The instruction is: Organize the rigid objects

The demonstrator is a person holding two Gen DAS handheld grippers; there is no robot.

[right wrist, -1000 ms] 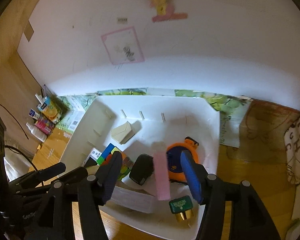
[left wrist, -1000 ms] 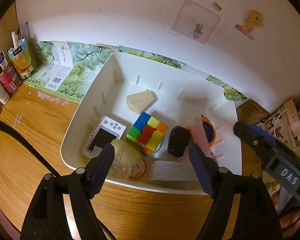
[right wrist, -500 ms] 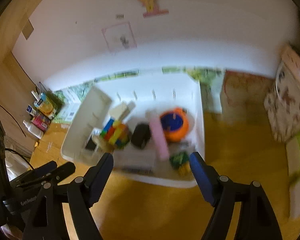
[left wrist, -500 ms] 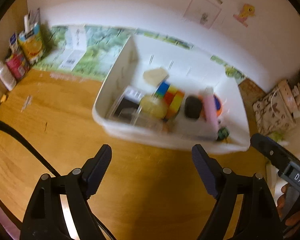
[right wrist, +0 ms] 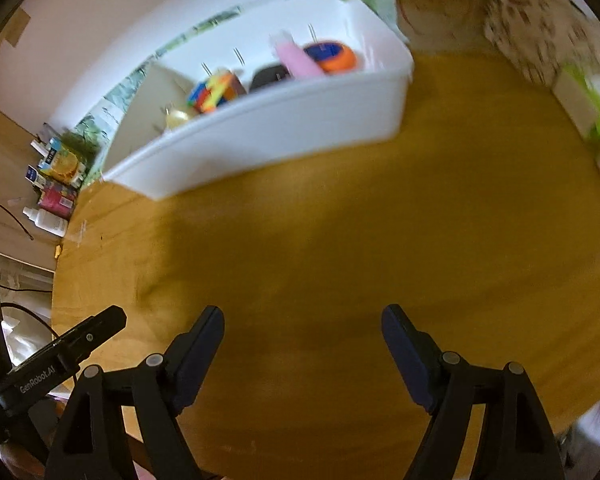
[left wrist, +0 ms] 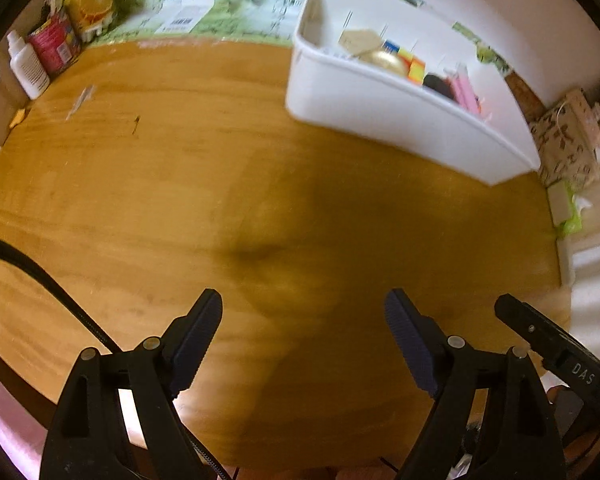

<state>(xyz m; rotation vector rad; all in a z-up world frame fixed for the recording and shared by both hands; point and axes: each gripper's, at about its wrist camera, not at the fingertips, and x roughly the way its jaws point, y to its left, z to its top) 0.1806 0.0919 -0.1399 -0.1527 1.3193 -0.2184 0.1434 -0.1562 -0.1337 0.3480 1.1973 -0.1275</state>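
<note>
A white bin [left wrist: 400, 120] stands on the wooden table at the back right; it also shows in the right wrist view [right wrist: 268, 132]. Inside it lie a colourful puzzle cube [right wrist: 216, 90], a black object [right wrist: 270, 76], a pink bar [right wrist: 296, 60], an orange and blue round item [right wrist: 332, 56], a beige box [left wrist: 360, 40] and a gold-topped item [left wrist: 384, 60]. My left gripper [left wrist: 304, 320] is open and empty, low over the bare table, well short of the bin. My right gripper [right wrist: 302, 332] is open and empty, also well back from the bin.
Bottles and cartons [left wrist: 52, 40] stand at the table's far left corner, also in the right wrist view [right wrist: 56, 184]. A leaf-patterned mat [left wrist: 220, 8] lies along the wall. A patterned bag [left wrist: 572, 140] sits right of the bin. The table edge is near.
Both grippers have pulled back and down from above the bin to low over the table's near side. The bin now looks far away. Both stay open and empty.
</note>
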